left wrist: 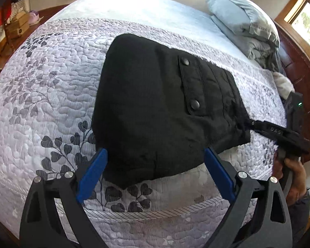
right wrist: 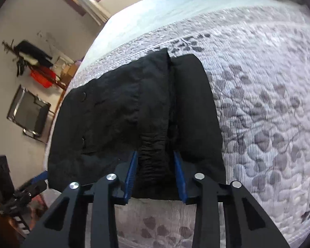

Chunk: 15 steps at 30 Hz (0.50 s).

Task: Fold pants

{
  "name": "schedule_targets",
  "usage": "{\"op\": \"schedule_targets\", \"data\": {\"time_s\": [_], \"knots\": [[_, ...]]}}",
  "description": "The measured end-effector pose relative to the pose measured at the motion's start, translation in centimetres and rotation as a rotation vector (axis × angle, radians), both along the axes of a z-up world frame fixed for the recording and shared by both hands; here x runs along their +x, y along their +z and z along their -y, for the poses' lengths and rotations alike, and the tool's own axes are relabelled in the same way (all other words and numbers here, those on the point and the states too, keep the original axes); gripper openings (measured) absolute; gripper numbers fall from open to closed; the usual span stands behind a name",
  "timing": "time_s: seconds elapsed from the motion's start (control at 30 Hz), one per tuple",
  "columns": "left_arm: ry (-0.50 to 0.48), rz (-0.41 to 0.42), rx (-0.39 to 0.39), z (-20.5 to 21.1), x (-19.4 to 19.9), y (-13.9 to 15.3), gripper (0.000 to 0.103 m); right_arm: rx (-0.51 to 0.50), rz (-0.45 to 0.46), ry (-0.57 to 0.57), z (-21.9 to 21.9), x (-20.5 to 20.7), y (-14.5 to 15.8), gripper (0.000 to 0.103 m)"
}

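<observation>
Black pants (left wrist: 155, 107) lie folded into a compact stack on the quilted bedspread (left wrist: 41, 93), a pocket flap with two snap buttons on top. My left gripper (left wrist: 155, 157) is open, its blue fingers astride the near edge of the stack without gripping it. In the right wrist view the pants (right wrist: 124, 113) fill the middle. My right gripper (right wrist: 156, 155) is partly closed around the gathered elastic waistband (right wrist: 153, 155), which sits between the blue fingers. The right gripper also shows in the left wrist view (left wrist: 279, 132), at the right edge of the stack.
A stack of folded grey-blue bedding (left wrist: 248, 24) lies at the head of the bed by the wooden headboard (left wrist: 299, 72). A wooden shelf with boxes (left wrist: 16, 26) stands beyond the far side. The left gripper (right wrist: 33, 186) shows low in the right wrist view.
</observation>
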<state>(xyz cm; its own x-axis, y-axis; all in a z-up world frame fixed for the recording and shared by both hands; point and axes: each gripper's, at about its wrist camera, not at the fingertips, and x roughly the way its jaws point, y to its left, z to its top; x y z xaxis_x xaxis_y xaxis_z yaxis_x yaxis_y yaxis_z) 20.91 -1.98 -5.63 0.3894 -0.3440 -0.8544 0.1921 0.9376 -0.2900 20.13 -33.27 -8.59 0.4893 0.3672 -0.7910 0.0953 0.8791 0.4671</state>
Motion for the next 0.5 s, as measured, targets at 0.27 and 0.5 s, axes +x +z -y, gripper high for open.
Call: {"op": "schedule_targets", "data": {"time_s": [0.27, 0.5], "knots": [[0.014, -0.006, 0.029, 0.0, 0.3, -0.7, 0.094, -0.067, 0.08, 0.036, -0.6, -2.0, 3.5, 0.012], [0.007, -0.017, 0.036, -0.1, 0.2, -1.3, 0.094, -0.094, 0.049, 0.0, -0.2, -2.7, 1.9, 0.012]]}}
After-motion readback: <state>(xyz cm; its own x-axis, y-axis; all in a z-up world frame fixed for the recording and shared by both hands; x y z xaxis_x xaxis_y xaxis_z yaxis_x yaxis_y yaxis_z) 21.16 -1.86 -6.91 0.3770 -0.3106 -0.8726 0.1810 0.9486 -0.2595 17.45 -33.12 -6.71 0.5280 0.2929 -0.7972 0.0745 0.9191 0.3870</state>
